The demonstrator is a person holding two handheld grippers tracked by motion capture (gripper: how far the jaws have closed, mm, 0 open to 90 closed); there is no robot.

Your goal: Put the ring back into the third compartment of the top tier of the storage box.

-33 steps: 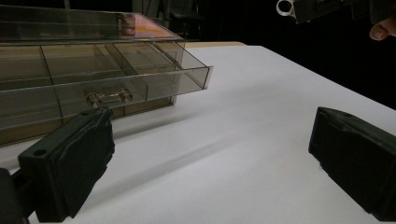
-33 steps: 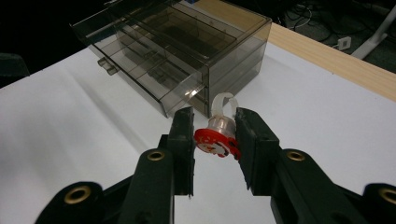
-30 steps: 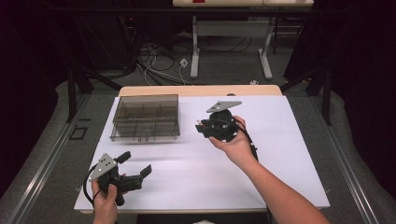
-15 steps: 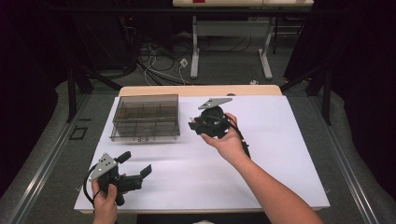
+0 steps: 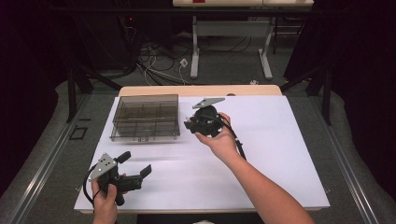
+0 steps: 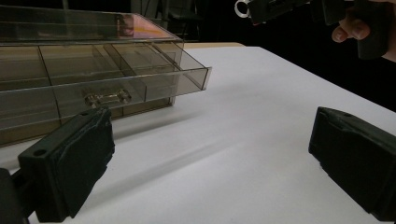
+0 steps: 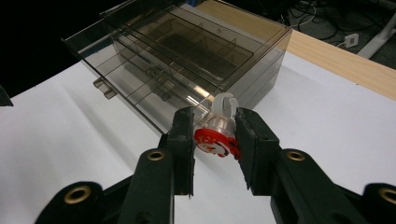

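Moved: right gripper now nearer drawer box, frame centre.
Right jaws: pinching red-and-clear ring toy.
Left gripper: lower left, jaws spread, nothing between.

Right gripper beside drawer box

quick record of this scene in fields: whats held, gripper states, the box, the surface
held item: small clear ring with a red charm, clamped in the right gripper
right gripper: shut on the ring, raised just right of the box
left gripper: open, nothing between its jaws, low near the table's front left
box: smoky clear drawer box, top drawer pulled partly out
surface: white table
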